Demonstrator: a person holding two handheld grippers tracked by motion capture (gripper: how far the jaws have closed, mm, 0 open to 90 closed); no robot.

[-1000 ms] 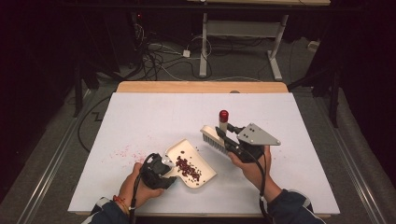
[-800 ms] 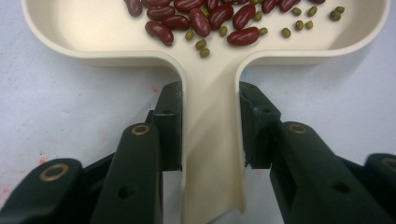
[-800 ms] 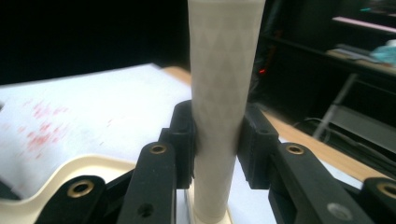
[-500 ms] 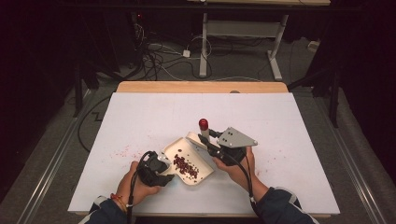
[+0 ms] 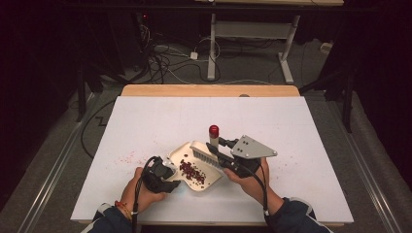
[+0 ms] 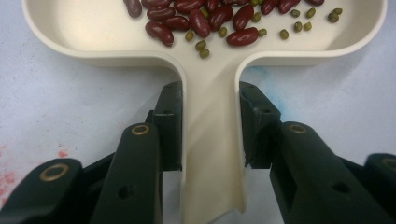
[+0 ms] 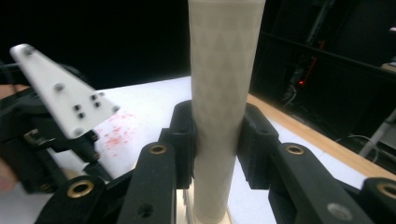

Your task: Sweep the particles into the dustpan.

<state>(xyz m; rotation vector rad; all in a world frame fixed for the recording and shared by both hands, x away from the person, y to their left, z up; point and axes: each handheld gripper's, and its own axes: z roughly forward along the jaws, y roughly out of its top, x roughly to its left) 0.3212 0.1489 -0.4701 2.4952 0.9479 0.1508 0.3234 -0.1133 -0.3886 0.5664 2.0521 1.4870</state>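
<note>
Room: dark around you, cables on the floor beyond the white table, which has a wooden strip at its far edge.
High view, dustpan: the cream dustpan lies near the table's front edge, the beans heaped inside it.
High view, change: a second ago your right gripper held the brush clear of the dustpan; it now sits over the pan's far rim. Likely the last beans are being swept in.
High view, brush axis: handle tilts up and away, red cap on top, bristles down.
Left gripper view: your left gripper is clamped on the dustpan's handle, which points straight back at you.
Right gripper view: jaws clamped on the brush's pale handle, near upright.
</note>
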